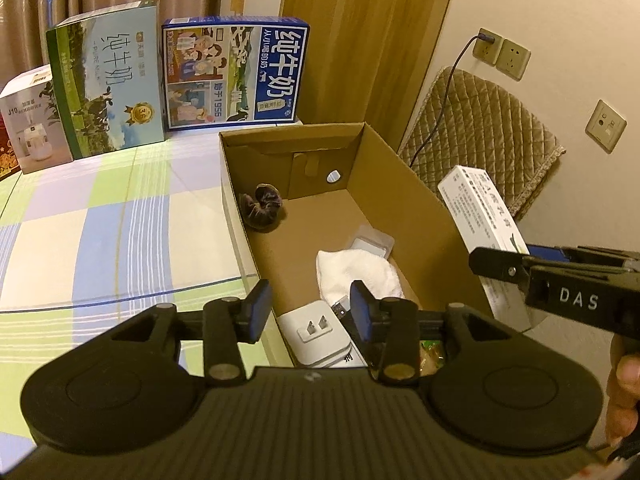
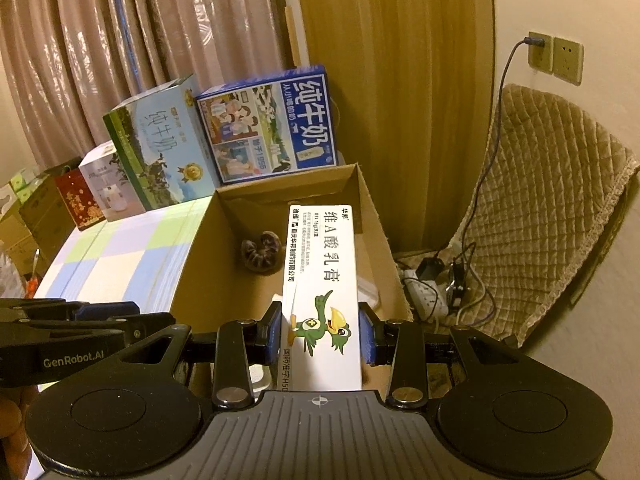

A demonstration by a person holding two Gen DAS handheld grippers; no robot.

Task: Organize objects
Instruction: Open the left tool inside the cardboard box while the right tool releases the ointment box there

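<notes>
An open cardboard box [image 1: 404, 200] [image 2: 200, 248] stands on the checked bed. Inside lie a dark scrunchie [image 1: 262, 206] [image 2: 260, 254], a white cloth [image 1: 356, 274], a clear plastic case [image 1: 372, 245] and a white plug adapter [image 1: 316, 336]. My right gripper [image 2: 322, 334] is shut on a long white ointment carton [image 2: 322, 280] with a green bird, held over the box's right side; it also shows in the left wrist view [image 1: 480, 216]. My left gripper [image 1: 310, 310] is open and empty above the box's near left wall.
Two milk cartons [image 1: 230, 74] [image 1: 112, 88] and a humidifier box [image 1: 28, 120] stand at the bed's far edge. A quilted chair [image 2: 552, 208] with a power strip [image 2: 428, 296] and cables stands right of the box. Wall sockets [image 1: 502, 50] are behind it.
</notes>
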